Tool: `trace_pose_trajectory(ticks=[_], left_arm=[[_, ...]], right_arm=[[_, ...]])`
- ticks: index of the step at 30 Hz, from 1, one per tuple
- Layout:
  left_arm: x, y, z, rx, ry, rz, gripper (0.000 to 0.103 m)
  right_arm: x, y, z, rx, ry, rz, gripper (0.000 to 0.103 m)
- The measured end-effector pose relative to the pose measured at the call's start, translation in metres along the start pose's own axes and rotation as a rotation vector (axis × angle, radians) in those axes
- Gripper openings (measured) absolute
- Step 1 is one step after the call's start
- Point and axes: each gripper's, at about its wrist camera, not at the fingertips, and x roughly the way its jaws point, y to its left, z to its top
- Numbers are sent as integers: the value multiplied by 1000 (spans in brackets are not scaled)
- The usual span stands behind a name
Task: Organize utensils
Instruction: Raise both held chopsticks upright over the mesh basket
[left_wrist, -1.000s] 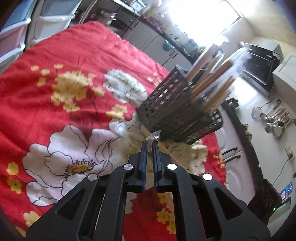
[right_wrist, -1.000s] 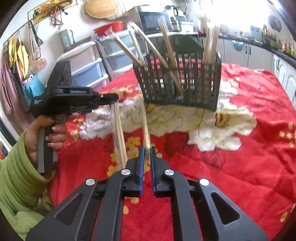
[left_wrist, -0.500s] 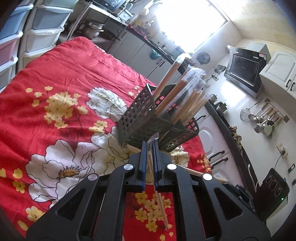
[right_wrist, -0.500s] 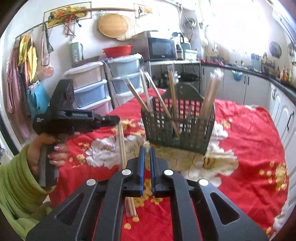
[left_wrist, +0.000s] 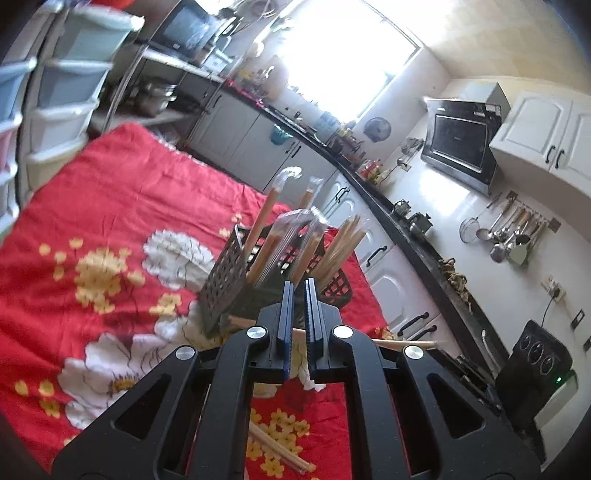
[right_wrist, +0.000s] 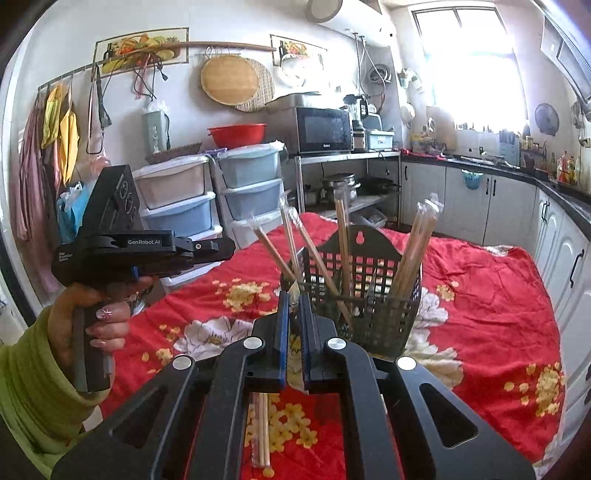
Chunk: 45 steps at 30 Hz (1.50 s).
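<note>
Both grippers' fingers (left_wrist: 286, 314) nearly closed, each pinching wrapped chopsticks (right_wrist: 260, 428) before the basket (right_wrist: 369, 295).

Both hand-held grippers have risen: the left one (left_wrist: 299, 291) and right one (right_wrist: 294, 301) now look over the basket (right_wrist: 369, 295), with wrapped chopsticks (right_wrist: 260, 428) at 6 o'clock.

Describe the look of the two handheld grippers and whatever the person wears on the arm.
Both grippers, left gripper and right gripper, are matte black with blue-edged jaws and silver round pivot bolts. Seen from the side, the left one has a pistol handle and white "GenRobot.AI" lettering. The person's sleeve is lime green.
</note>
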Motion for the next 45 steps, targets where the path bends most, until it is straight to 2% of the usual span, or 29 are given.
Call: trace_pose_trajectory(ticks=[4,7,9,11,13,15,16,22,25,27,28,32,39,41,45], left_arm=[[6,12,-3,-20,27,37,4],[20,32,-16,-54,82,105,23],[34,49,-26,-89,137,136,24],[47,65,-36,-115,186,184,30],[57,79,-44,-148,224,204,33],[65,86,-48,-153,248,232,39],[70,91,-50,-156,261,249,46],[89,101,-59,-155,309,314,50],[95,99,-59,-130,312,336,48],[98,97,-59,-103,317,363,32],[100,98,-59,-96,323,374,19],[104,99,-57,-85,329,393,3],[77,76,-40,-87,244,282,1],[66,66,-32,-99,219,208,0],[53,31,-16,-40,184,136,0]], right_arm=[[-4,-5,7,7,-24,-4,6],[-10,-8,13,9,-43,-4,6],[-14,-11,16,17,-57,-3,6],[-18,-14,20,29,-67,6,6],[-23,-15,25,24,-82,8,6],[-30,-13,30,10,-96,4,5],[-33,-13,33,4,-105,3,5],[-49,-13,49,-26,-145,-3,5],[-55,-15,56,-28,-162,-11,5],[-58,-17,59,-28,-175,-18,5],[-60,-18,61,-27,-185,-23,5],[-68,-21,70,-30,-218,-33,5],[-72,-29,84,-38,-257,-56,5],[-71,-31,86,-34,-264,-61,5],[-68,-37,88,-19,-271,-69,6]])
